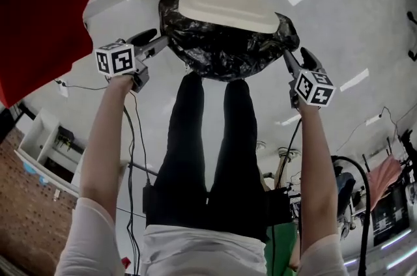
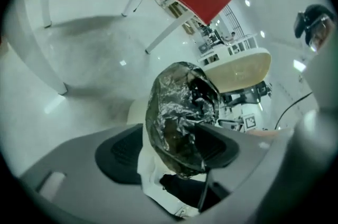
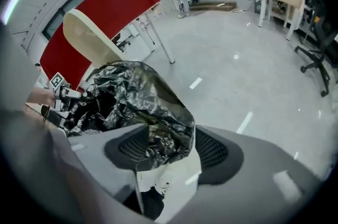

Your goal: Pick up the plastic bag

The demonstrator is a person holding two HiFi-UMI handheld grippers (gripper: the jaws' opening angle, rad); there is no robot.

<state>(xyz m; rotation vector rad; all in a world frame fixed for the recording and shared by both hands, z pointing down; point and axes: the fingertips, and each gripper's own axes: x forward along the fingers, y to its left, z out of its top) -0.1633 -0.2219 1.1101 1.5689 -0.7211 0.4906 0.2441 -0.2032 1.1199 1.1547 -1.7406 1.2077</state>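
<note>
The black crinkled plastic bag (image 1: 221,40) bulges under a cream lid (image 1: 228,4) in front of the person's legs. My left gripper (image 1: 154,41) is at the bag's left edge and my right gripper (image 1: 294,60) at its right edge. In the left gripper view the bag (image 2: 179,117) stands between the wide-apart jaws of the left gripper (image 2: 174,146), with a gap beside the left pad. In the right gripper view the bag's rim (image 3: 142,106) lies between the spread jaws of the right gripper (image 3: 166,149). Neither pair of pads clamps it.
A red table top (image 1: 39,1) on white legs stands to the left, close to the left gripper. The person's black trousers (image 1: 208,151) fill the middle, with cables (image 1: 133,138) beside them. White desks and an office chair (image 3: 317,59) stand far across the grey floor.
</note>
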